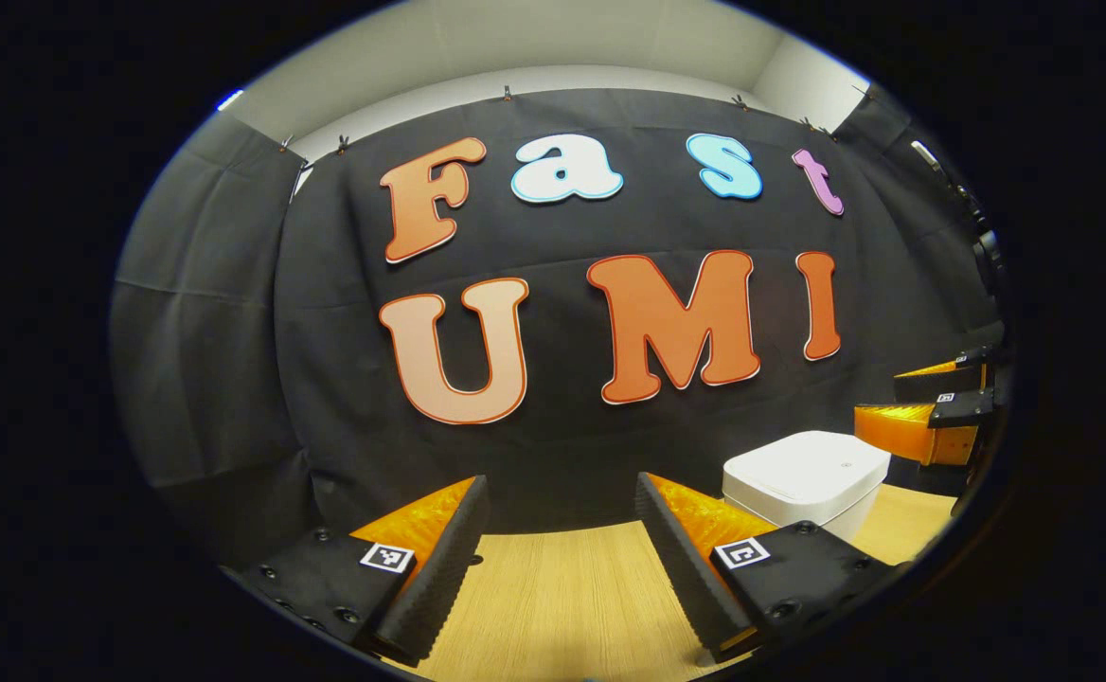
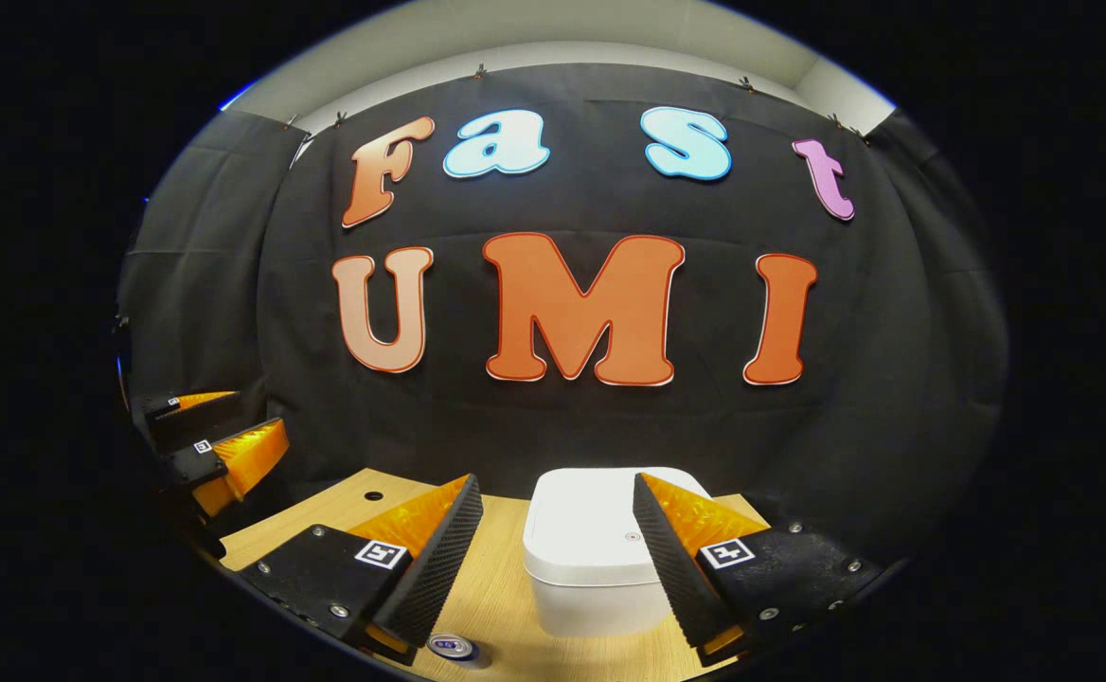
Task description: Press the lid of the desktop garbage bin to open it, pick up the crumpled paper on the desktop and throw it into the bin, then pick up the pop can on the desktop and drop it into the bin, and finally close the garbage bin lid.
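A white desktop bin [image 2: 591,549] with its lid down stands on the wooden table, straight ahead of my right gripper [image 2: 558,540], whose fingers are spread wide with nothing between them. The top of a pop can [image 2: 452,648] peeks out at the bottom edge, just below the right gripper's left finger. In the left gripper view the same bin [image 1: 804,478] sits to the right, and my left gripper [image 1: 562,549] is open over bare table. The right gripper [image 1: 936,407] hangs above and beyond the bin there. The left gripper [image 2: 212,440] hovers at the far left of the right gripper view.
The wooden table [image 1: 562,587] ends at the black cloth wall just behind the bin. A small round hole [image 2: 373,495] marks the tabletop at the back left.
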